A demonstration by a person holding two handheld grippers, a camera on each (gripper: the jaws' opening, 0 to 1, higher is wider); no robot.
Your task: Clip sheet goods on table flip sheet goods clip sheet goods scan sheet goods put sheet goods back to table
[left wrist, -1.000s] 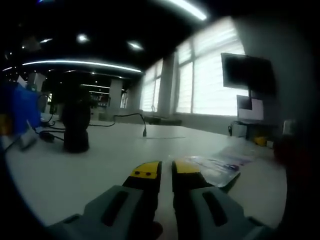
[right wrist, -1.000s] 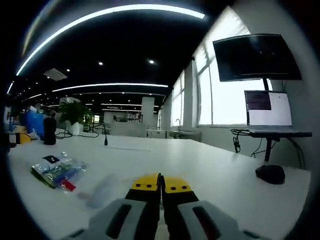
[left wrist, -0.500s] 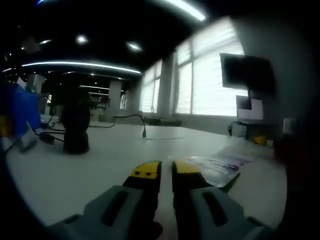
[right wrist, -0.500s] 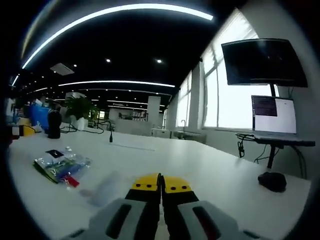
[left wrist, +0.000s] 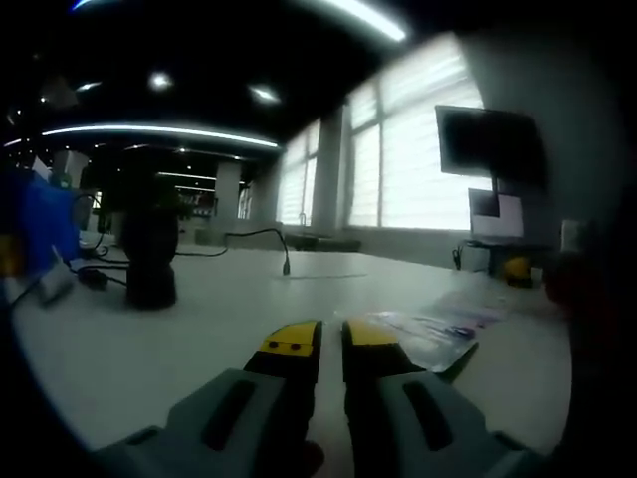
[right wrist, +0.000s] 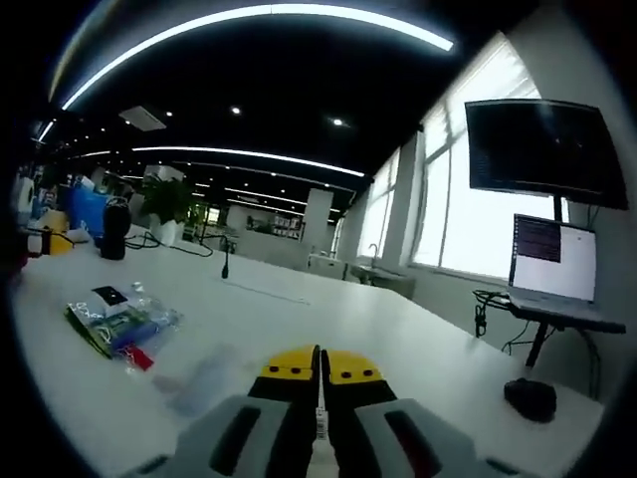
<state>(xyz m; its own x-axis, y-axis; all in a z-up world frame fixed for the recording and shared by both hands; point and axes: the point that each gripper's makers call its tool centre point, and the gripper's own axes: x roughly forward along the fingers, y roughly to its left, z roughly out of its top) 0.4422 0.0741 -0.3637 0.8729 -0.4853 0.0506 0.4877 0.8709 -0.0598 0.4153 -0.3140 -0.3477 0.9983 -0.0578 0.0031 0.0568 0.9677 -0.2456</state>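
Left gripper (left wrist: pixel 331 337): yellow-tipped grey fingers (left wrist: pixel 289 344) nearly together, a narrow gap between the tips, nothing held; low over the white bench (left wrist: pixel 199 329).

Right gripper (right wrist: pixel 320 364): yellow-tipped grey fingers (right wrist: pixel 291 366) pressed together; a thin white strip shows in the seam between them, too small to identify; low over the same white bench (right wrist: pixel 328 319).

Sheet goods: clear plastic packet with blue, green and red printed contents (right wrist: pixel 121 324). In the right gripper view it lies flat on the bench, left of the fingers and apart from them. In the left gripper view the packet (left wrist: pixel 428 334) lies flat just right of the fingertips, its near edge close beside the right finger; contact cannot be told.

Other items, left gripper view:
- dark rounded upright object (left wrist: pixel 149 254), on the bench at left, blurred
- black cable (left wrist: pixel 254 239) trailing across the bench behind it
- blue object (left wrist: pixel 40 224) at far left edge

Other items, right gripper view:
- black computer mouse (right wrist: pixel 530 396) on the bench at right
- dark wall-mounted screen (right wrist: pixel 542 151)
- open laptop (right wrist: pixel 555 279) below it on a stand
- potted green plant (right wrist: pixel 171 204) far left
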